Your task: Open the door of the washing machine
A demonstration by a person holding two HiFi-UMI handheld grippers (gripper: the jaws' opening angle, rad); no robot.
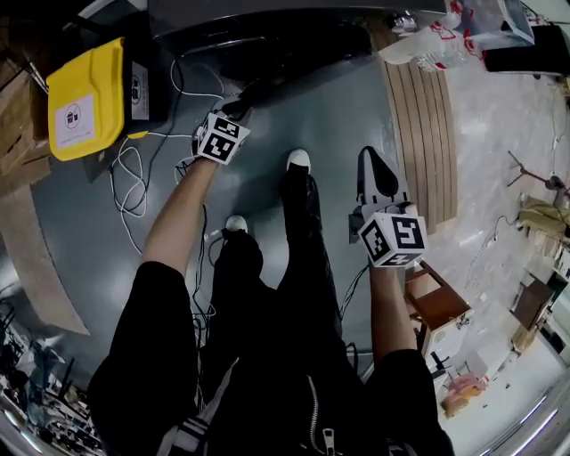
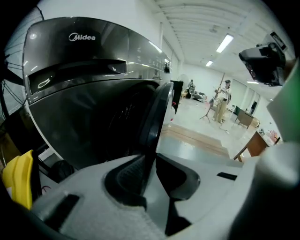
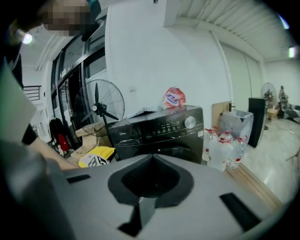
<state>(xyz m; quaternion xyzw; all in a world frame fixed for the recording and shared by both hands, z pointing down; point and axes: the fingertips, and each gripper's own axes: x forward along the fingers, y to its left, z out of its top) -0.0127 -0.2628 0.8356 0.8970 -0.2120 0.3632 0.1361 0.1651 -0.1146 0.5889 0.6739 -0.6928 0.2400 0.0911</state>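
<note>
The black washing machine (image 1: 267,22) stands at the top of the head view. Its round door (image 2: 157,112) is swung ajar, edge-on in the left gripper view. My left gripper (image 2: 149,161) is shut on the door's rim, which runs down between the two dark pads (image 2: 124,176). In the head view the left gripper (image 1: 245,100) reaches to the machine's front. My right gripper (image 1: 372,162) hangs to the right over the floor, shut, with nothing in it. The right gripper view shows the right gripper (image 3: 151,159) pointing at the machine (image 3: 159,129) from a distance.
A yellow bag (image 1: 85,98) lies left of the machine, with white cables (image 1: 134,178) on the floor beside it. Water bottles (image 3: 225,145) stand right of the machine by a wooden strip (image 1: 423,134). A fan (image 3: 98,108) is behind. My feet (image 1: 298,160) are between the grippers.
</note>
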